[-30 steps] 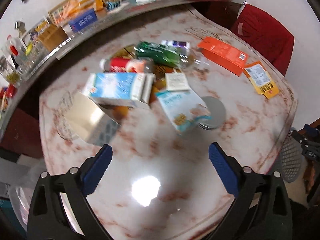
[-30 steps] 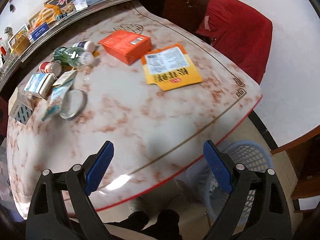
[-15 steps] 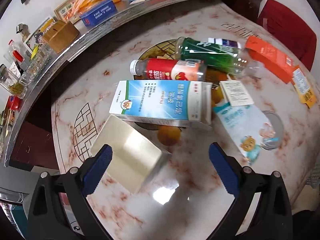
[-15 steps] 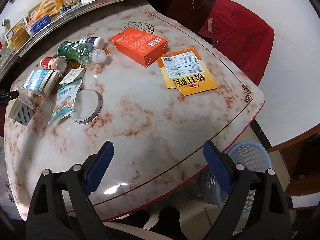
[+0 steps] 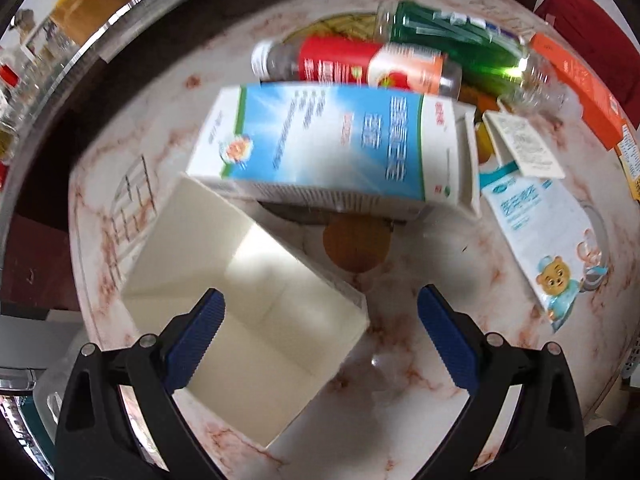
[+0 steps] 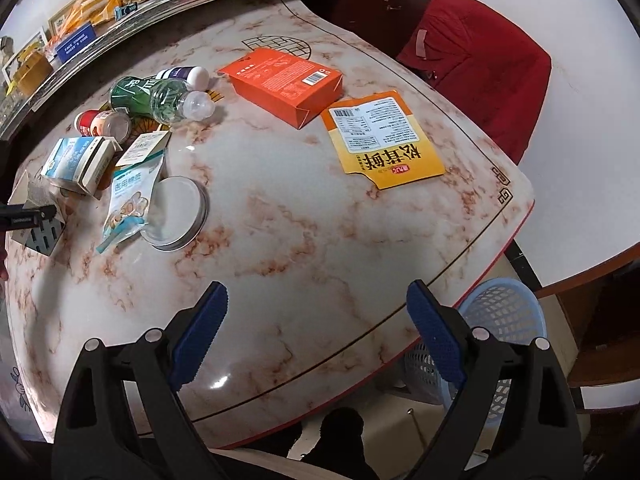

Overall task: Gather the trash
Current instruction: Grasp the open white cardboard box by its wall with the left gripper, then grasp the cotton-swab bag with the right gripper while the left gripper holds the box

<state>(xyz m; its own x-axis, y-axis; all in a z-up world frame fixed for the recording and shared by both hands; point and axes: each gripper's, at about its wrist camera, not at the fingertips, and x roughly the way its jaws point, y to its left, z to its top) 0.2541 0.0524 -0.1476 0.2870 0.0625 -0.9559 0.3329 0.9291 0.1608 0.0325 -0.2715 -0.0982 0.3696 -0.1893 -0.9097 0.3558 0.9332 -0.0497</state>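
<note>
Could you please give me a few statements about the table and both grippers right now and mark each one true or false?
1. The left gripper is open above the open white cardboard box. True.
2. The right gripper holds the orange carton. False: it is open and empty.
3. The green plastic bottle stands upright. False: it lies on its side.
4. A blue mesh basket sits beyond the marble table edge, lower down. True.
</note>
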